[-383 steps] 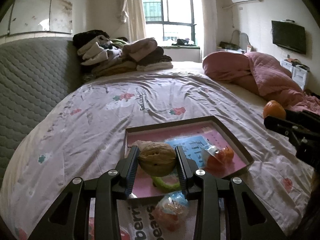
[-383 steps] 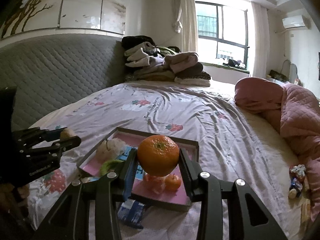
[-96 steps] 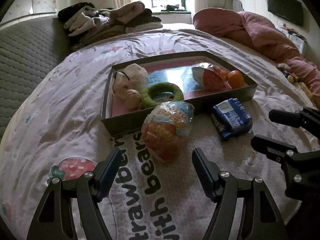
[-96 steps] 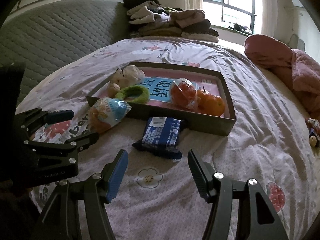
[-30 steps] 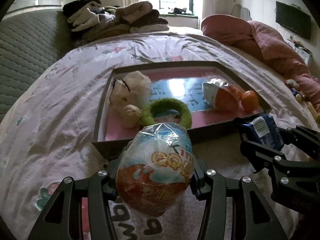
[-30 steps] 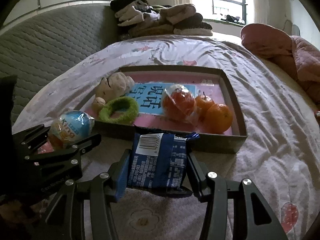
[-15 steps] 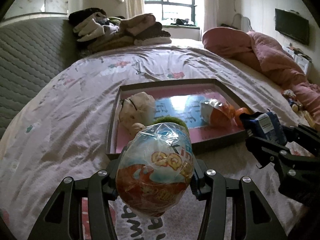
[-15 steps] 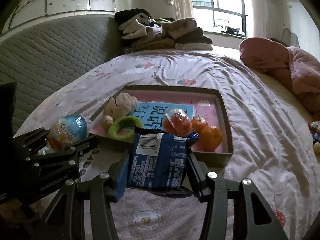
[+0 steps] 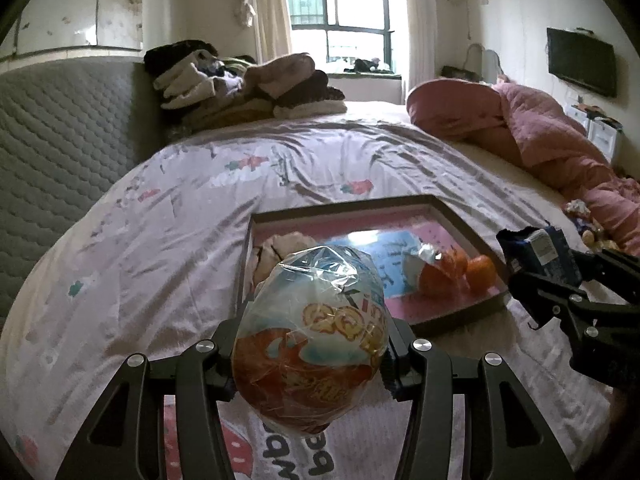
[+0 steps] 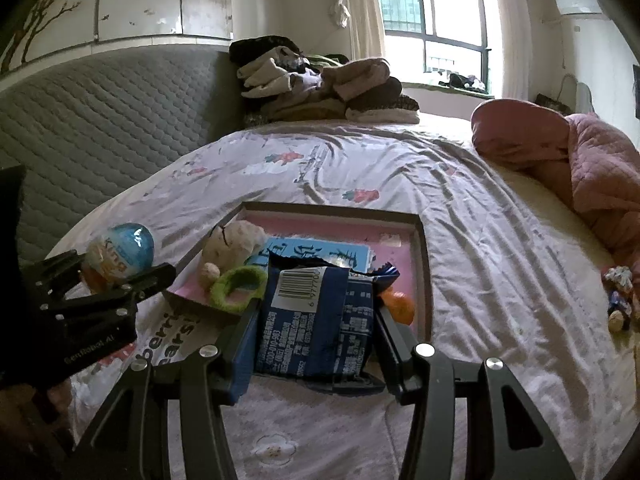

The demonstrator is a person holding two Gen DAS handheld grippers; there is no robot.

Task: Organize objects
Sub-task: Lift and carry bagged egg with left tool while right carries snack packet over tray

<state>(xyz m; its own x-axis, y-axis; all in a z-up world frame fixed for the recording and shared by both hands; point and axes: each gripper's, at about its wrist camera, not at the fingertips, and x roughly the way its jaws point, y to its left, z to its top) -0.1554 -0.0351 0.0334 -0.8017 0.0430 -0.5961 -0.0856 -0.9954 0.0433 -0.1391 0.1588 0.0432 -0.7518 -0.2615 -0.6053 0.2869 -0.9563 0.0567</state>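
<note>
My left gripper [image 9: 310,344] is shut on a plastic-wrapped toy egg [image 9: 310,336], orange below and blue on top, held above the bedsheet just short of the tray's near edge. It also shows in the right wrist view [image 10: 122,254]. My right gripper [image 10: 314,320] is shut on a blue snack packet [image 10: 316,316], held over the tray's near edge; the packet also shows in the left wrist view [image 9: 538,250]. The dark-rimmed tray [image 9: 458,216] with a pink floor holds a beige plush [image 10: 234,242], a walnut [image 10: 210,272], a green ring [image 10: 236,286], a wrapped egg [image 9: 430,272] and an orange [image 9: 482,268].
The tray lies on a bed with a strawberry-print sheet [image 9: 180,216]. A grey quilted headboard [image 10: 100,108] is at the left, folded clothes [image 9: 240,84] at the back, a pink quilt [image 9: 532,136] at the right. Small toys [image 10: 620,296] lie at the sheet's right edge.
Both grippers have risen and tilted up while still holding the egg and the packet, so the tray sits lower and farther in view. The right gripper has come over the tray's near edge.
</note>
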